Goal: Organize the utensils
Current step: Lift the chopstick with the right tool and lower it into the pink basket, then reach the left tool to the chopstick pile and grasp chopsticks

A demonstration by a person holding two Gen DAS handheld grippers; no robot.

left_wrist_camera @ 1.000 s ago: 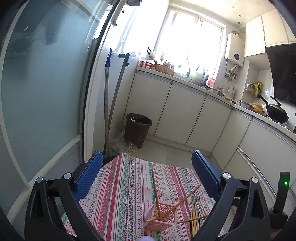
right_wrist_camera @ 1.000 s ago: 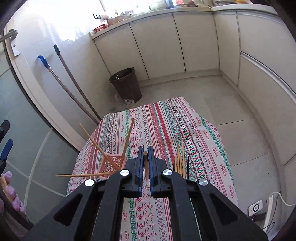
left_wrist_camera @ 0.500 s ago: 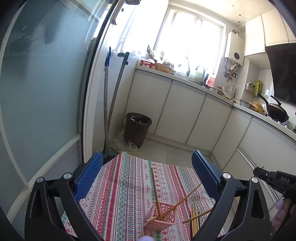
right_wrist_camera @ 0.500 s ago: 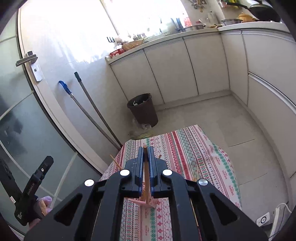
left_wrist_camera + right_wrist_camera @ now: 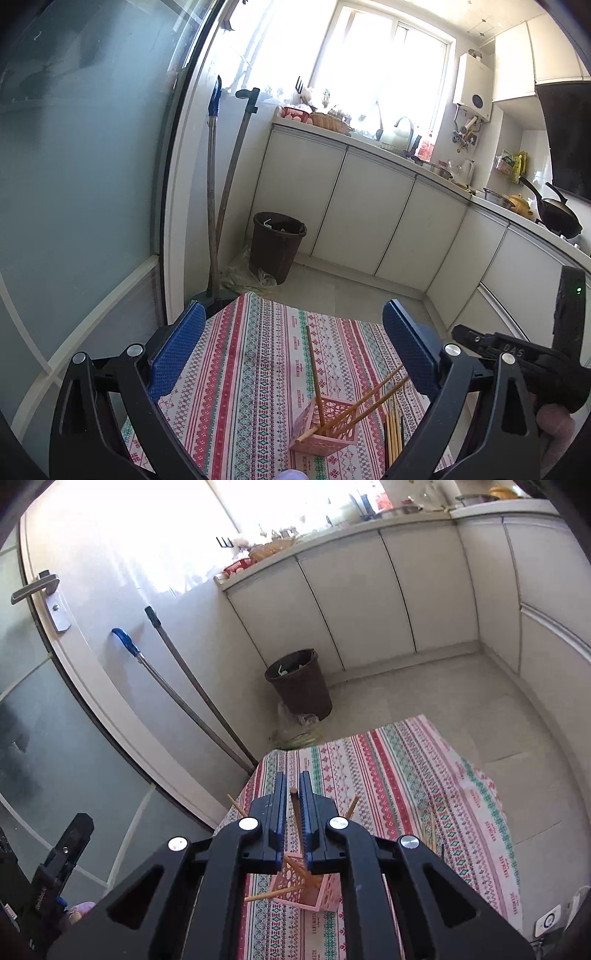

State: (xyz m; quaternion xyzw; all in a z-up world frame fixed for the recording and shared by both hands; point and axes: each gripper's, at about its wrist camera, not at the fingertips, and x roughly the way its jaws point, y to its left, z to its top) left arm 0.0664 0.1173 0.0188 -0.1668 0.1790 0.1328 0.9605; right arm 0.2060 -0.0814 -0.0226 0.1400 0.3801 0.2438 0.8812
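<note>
A pink slotted holder (image 5: 327, 424) stands on a striped tablecloth (image 5: 258, 369) with three wooden chopsticks (image 5: 314, 373) leaning in it. More chopsticks (image 5: 393, 430) lie on the cloth to its right. My left gripper (image 5: 293, 345) is open and empty, high above the table. My right gripper (image 5: 294, 806) is shut on a chopstick (image 5: 295, 819), held upright over the holder (image 5: 306, 888), whose sticks (image 5: 273, 893) poke out below. The loose chopsticks (image 5: 432, 830) show to the right.
A brown waste bin (image 5: 277, 245) and two mop handles (image 5: 214, 184) stand on the floor beyond the table's far edge. White cabinets (image 5: 369, 214) run along the back and right. A glass door (image 5: 74, 184) is on the left.
My right gripper, still holding the chopstick, has lifted from the loose pile, moved left over the holder and tilted down toward it. The left gripper has stayed still.
</note>
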